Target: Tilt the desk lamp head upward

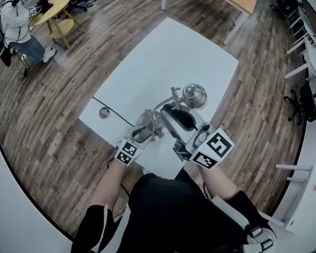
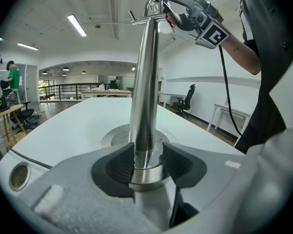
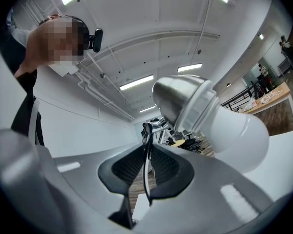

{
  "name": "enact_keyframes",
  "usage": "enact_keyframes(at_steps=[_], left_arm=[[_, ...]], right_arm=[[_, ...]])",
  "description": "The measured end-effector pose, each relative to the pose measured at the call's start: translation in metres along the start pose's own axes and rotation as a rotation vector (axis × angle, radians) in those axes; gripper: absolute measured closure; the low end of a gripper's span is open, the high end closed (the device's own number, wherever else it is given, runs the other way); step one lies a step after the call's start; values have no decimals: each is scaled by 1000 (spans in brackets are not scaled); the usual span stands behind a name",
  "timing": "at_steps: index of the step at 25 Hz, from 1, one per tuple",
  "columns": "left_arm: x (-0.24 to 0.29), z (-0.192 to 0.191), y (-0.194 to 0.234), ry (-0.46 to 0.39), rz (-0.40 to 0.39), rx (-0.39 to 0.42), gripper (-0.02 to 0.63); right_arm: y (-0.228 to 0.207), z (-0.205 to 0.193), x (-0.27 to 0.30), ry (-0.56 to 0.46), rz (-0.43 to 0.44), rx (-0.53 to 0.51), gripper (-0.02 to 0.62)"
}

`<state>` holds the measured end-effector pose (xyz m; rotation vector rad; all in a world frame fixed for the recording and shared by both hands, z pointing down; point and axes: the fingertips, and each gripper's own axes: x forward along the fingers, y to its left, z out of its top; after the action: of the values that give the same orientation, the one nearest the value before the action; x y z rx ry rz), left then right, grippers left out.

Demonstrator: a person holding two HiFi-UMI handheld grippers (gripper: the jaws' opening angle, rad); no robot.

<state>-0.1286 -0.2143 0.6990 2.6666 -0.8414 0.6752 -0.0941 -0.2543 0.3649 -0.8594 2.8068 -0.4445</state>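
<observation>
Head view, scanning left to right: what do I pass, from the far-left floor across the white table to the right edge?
Seated person → small round disc on the table → left tool, clamped on the lamp post → lamp head → black office chair.

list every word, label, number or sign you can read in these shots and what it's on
There is no readable text in any view.
Right marker cube: black-and-white square patterns only, no letters or numbers.
Left marker cube: likewise patterns only.
Desk lamp: bare metal, no brand or label showing.
</observation>
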Motion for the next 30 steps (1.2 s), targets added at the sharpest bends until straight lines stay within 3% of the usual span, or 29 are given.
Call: enact_keyframes(at_steps=[16,30], left_arm=[[-1,-1,1,-9,-11,0,426],[0,-1,-1,-16,-8,-19,426]], right_arm=[[21,-5,19,24,82,-38,558],[29,-8,23,34,103,-68,560]])
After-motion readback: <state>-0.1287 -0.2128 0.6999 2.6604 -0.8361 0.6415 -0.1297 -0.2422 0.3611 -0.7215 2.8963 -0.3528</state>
